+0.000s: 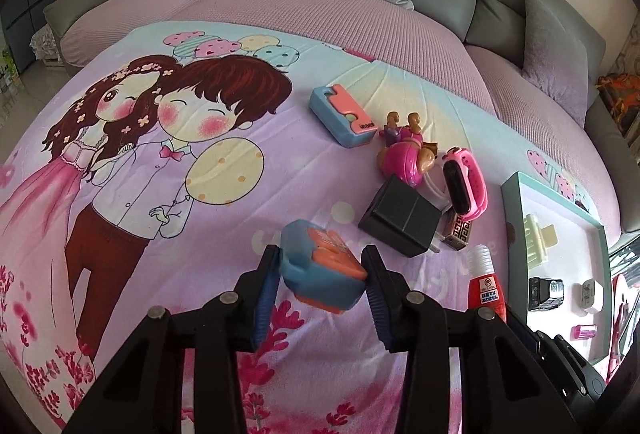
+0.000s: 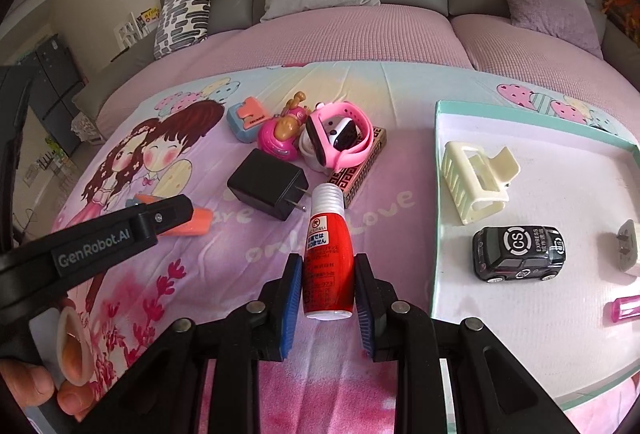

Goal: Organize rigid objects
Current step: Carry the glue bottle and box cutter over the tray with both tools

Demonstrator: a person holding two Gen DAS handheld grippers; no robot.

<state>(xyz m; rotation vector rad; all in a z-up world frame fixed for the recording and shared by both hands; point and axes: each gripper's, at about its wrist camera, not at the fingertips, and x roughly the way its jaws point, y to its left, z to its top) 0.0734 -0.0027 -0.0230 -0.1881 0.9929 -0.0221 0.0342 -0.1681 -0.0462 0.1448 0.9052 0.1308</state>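
My left gripper [image 1: 324,274] is shut on a blue and orange block toy [image 1: 324,266], which hangs tilted just above the cartoon-print sheet. In the right wrist view the same gripper [image 2: 168,218] comes in from the left with the toy's orange edge [image 2: 200,225] showing. My right gripper [image 2: 328,286] is shut on a red bottle with a white ribbed neck [image 2: 329,254]; the bottle also shows at the lower right of the left wrist view [image 1: 486,286]. A shallow white tray with a teal rim [image 2: 437,162] lies just right of the bottle.
The tray holds a cream hair claw [image 2: 474,182], a black toy car [image 2: 518,254], a white plug [image 2: 628,246] and a pink piece [image 2: 626,308]. A black charger [image 2: 266,190], pink watch [image 2: 340,138], pink doll toy [image 2: 280,138], patterned box [image 2: 360,174] and blue case [image 2: 246,122] lie beyond.
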